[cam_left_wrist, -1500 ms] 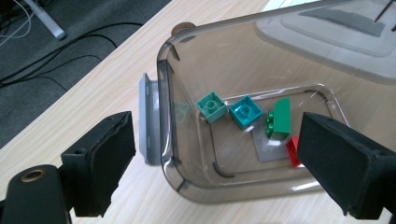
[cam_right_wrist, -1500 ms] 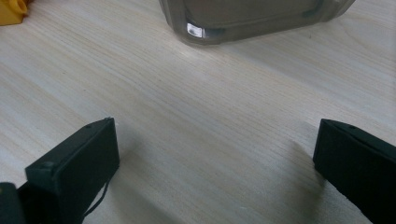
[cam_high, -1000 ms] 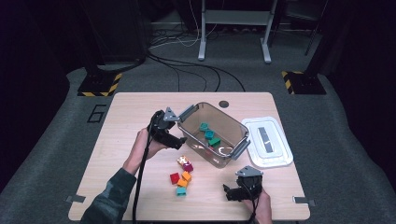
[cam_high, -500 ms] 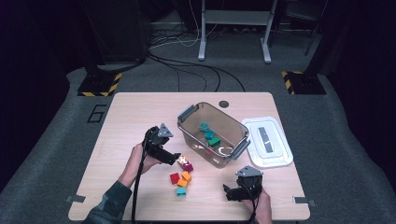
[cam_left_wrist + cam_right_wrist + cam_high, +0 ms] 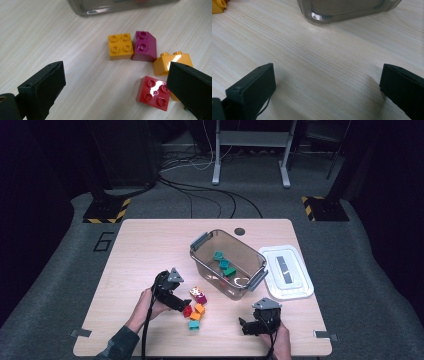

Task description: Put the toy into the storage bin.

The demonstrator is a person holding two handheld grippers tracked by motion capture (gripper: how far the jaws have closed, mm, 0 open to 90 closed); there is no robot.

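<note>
High view, left gripper (image 5: 184, 306) low over loose bricks, jaws just spread wide, red brick (image 5: 153, 93) between them untouched, right gripper (image 5: 246, 326) open at the desk's (image 5: 145, 250) near edge.

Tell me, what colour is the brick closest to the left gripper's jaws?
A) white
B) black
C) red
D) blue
C: in the left gripper view the red brick lies on the table right beside the left gripper's right-hand jaw, nearer than the orange and purple ones farther up.
</note>
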